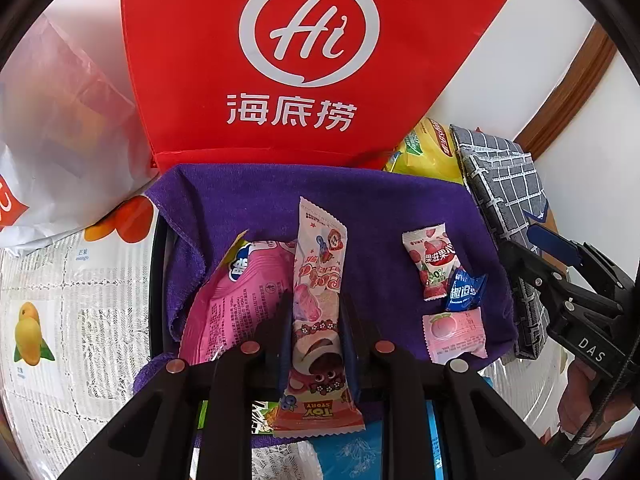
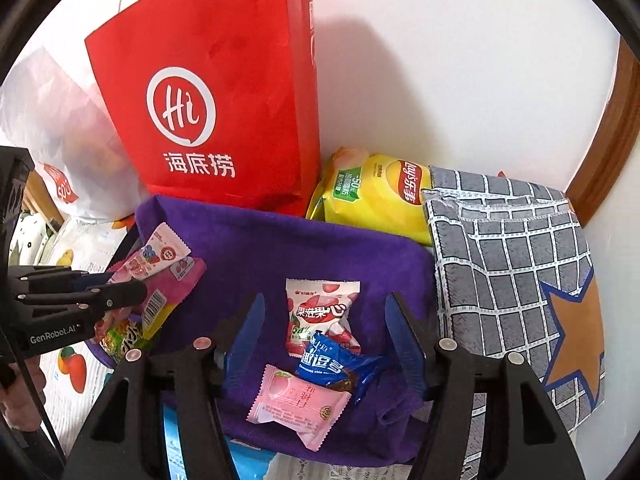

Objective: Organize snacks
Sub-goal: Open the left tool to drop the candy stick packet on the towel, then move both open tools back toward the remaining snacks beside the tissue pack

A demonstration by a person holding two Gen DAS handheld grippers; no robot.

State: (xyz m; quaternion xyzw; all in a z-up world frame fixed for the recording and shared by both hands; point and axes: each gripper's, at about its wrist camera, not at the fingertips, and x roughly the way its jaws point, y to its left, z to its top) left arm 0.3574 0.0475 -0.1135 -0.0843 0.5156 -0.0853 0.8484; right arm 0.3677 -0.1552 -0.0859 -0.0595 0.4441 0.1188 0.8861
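Observation:
A purple cloth point(image 1: 384, 208) point(image 2: 280, 248) holds the snacks. My left gripper point(image 1: 314, 316) is shut on a long pink Toy Story snack stick point(image 1: 316, 280), seen also in the right wrist view point(image 2: 160, 256). A pink packet point(image 1: 240, 296) lies under it. My right gripper point(image 2: 324, 336) is open above a red-white fruit candy point(image 2: 320, 312), a blue cookie wrapper point(image 2: 336, 368) and a pink peach candy point(image 2: 296, 404). These three also lie at the cloth's right in the left wrist view: the red-white candy point(image 1: 430, 260), the blue wrapper point(image 1: 464, 288), the pink candy point(image 1: 456, 330).
A red paper bag point(image 1: 304, 60) point(image 2: 224, 120) stands behind the cloth against the white wall. A yellow chip bag point(image 2: 372, 196) and a grey checked cloth point(image 2: 512, 264) lie at the right. A white plastic bag point(image 1: 52, 140) sits at the left on the fruit-print tablecloth point(image 1: 60, 320).

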